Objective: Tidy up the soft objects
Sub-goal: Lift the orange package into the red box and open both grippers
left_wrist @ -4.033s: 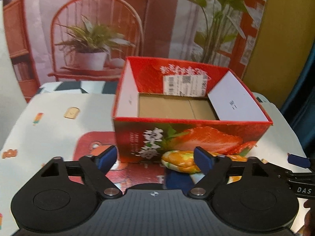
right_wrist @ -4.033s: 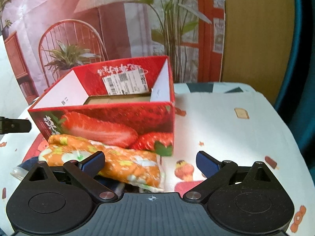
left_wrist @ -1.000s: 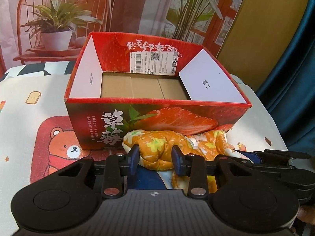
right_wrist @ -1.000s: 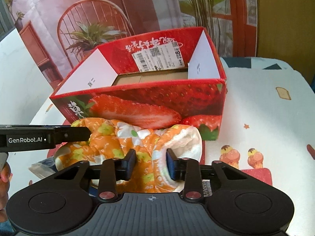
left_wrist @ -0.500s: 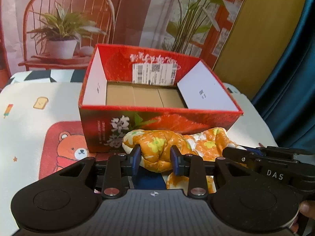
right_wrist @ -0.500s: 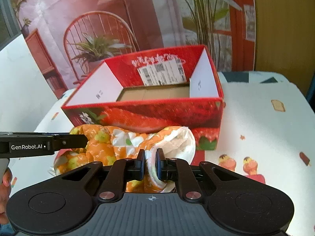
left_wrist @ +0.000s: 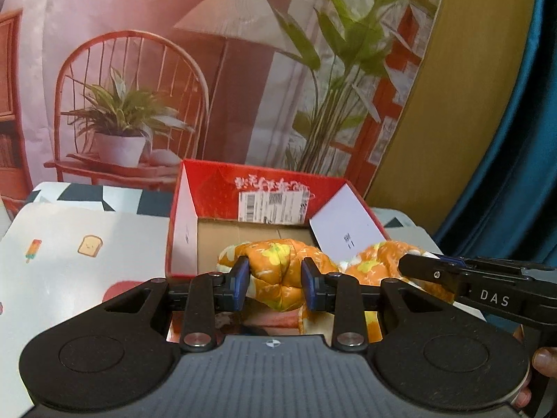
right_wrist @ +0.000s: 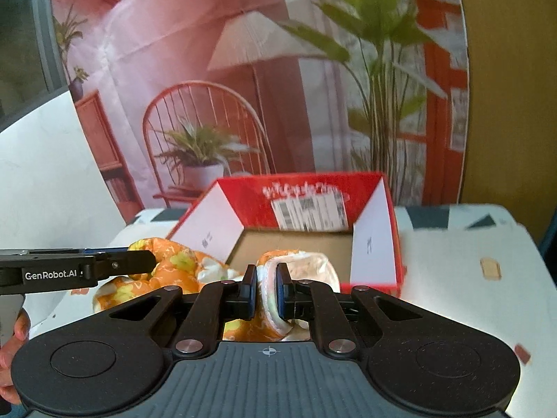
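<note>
Pink and red fill the big picture cloth (left_wrist: 146, 35) behind everything; on it we see one painted lamp, one chair and two green plants. Beside it on the right we see one yellow wall (left_wrist: 463, 104) and one blue curtain (left_wrist: 522, 139).

Next comes the surface (left_wrist: 87, 230). It wears a white cover with little drawings: one slice of toast, one ice pop, and a red patch near us.

On the surface stands one red strawberry box (left_wrist: 216, 188). It is open on top, with a brown cardboard floor, white side flaps and one white label on the back wall.

We see one soft thing, an orange flowery quilt (left_wrist: 275, 278) with a white inside. It is bunched up and held in the air, right in front of the box and about level with its near rim.

We hold two tools. Our left hand-held gripper (left_wrist: 275, 284) squeezes a fat fold of the quilt between its blue pads. Our right hand-held gripper (right_wrist: 267, 292) is pinched nearly closed on a thin white-edged fold at the other end. Each tool also pokes in from the side of the other's view.

Smallest are our fingertips (left_wrist: 544, 364), peeking in at the edge.
</note>
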Demonstrator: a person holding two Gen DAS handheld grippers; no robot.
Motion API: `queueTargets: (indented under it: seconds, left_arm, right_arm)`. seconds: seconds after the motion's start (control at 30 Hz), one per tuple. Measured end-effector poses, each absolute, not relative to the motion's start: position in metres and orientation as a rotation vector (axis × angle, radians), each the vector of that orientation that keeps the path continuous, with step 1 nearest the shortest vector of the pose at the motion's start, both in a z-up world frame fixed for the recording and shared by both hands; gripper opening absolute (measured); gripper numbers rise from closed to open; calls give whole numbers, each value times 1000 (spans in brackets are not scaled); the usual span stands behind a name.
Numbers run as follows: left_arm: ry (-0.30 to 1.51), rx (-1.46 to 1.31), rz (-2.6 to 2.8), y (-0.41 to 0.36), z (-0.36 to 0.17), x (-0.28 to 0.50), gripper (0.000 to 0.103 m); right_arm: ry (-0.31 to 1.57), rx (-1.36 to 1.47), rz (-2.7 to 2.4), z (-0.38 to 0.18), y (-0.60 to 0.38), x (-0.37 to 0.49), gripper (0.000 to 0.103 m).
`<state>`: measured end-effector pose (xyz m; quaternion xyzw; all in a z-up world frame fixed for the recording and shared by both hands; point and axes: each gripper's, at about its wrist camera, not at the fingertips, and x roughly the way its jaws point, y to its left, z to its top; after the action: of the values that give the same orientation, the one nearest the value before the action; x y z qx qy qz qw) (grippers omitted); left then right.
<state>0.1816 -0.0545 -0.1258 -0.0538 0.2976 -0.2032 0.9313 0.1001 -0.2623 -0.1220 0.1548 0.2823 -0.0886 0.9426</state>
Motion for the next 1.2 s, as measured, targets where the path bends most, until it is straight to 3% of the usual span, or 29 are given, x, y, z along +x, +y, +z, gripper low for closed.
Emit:
queueTargets:
  seconds: [0.83,1.2]
  left_arm:
    - [588,-115,-352,-66,-125,249,34]
    - [660,-38,-312,-81,-155,289,35]
  right_arm:
    - [563,258,-179,-118,-291,177,10]
    - [636,271,-218,-163,-309,210,10]
